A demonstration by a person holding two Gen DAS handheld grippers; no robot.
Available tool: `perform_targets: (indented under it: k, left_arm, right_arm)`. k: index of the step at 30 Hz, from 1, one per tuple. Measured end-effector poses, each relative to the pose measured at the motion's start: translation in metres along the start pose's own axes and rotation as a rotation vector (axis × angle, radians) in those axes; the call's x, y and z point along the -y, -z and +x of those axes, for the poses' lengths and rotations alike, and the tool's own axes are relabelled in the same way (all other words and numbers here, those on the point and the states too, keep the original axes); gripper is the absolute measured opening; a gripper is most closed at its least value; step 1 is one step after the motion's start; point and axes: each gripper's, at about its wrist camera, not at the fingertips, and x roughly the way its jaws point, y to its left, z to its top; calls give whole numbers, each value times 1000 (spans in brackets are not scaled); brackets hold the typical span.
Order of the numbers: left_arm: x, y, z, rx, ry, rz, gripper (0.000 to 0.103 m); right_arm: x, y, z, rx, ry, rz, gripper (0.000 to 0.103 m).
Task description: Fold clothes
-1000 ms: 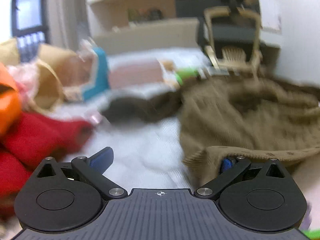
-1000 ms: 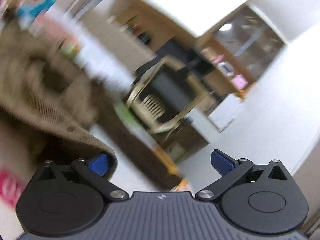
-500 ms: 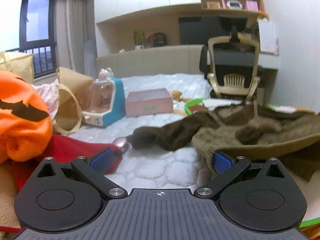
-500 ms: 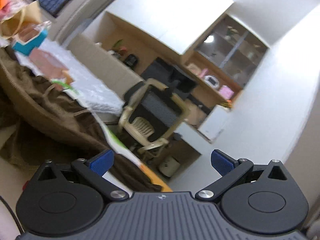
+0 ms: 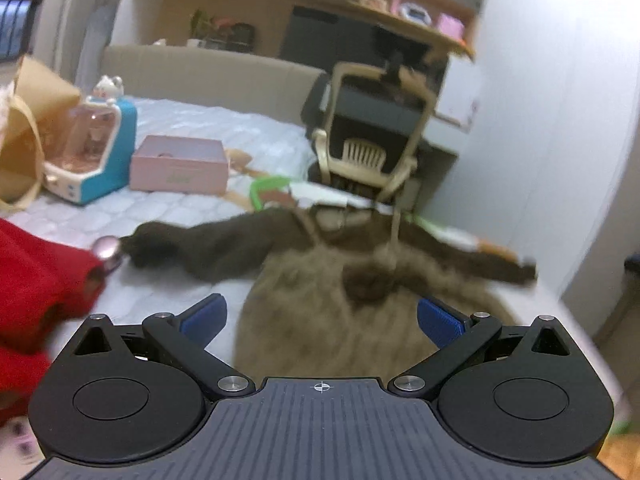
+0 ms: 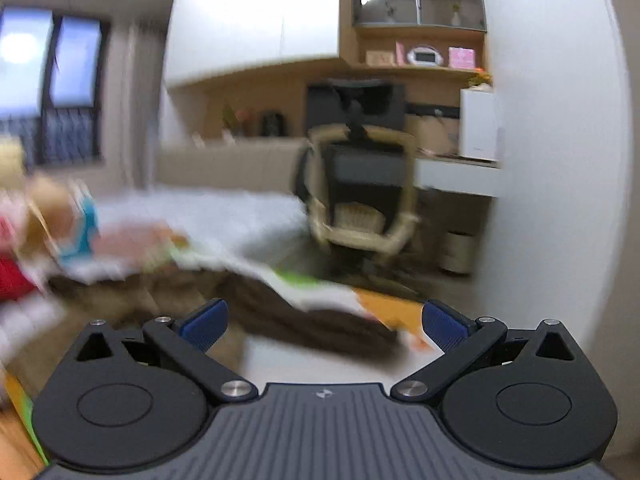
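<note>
From the left wrist, the left gripper hangs spread and empty over the brown garment, spread flat on the bed, sleeves out; from the right wrist, the right gripper is likewise released, so each should pinch one edge cleanly.

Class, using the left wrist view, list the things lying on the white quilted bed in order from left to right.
Red garment → tan paper bag → blue and white toy machine → pink rectangular box → green ring → brown garment, spread flat with sleeves out.
</note>
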Motion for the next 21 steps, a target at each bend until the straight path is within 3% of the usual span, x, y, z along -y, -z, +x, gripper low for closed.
perform_targets:
  k: [4, 7, 10, 14, 18, 21]
  left_arm:
    - [-5, -19, 59, 13, -11, -151, 103]
    - [-6, -29, 100, 11, -44, -172, 103]
    - [-9, -32, 133, -32, -67, -189, 103]
    - [-7, -25, 163, -88, -95, -166, 103]
    - [-3, -6, 180, -137, -44, -99, 103]
    - [-10, 0, 185, -172, -22, -150, 103]
  right_arm:
    - [-27, -10, 92, -61, -103, 42, 103]
    - [-57, -1, 178, -217, -240, 110, 103]
    - [-92, 19, 245, -319, -316, 99, 103]
    - [-127, 45, 290, -397, -331, 80, 103]
    - [-148, 67, 316, -470, -310, 72, 103]
    - [-147, 77, 319, -480, -291, 123, 103]
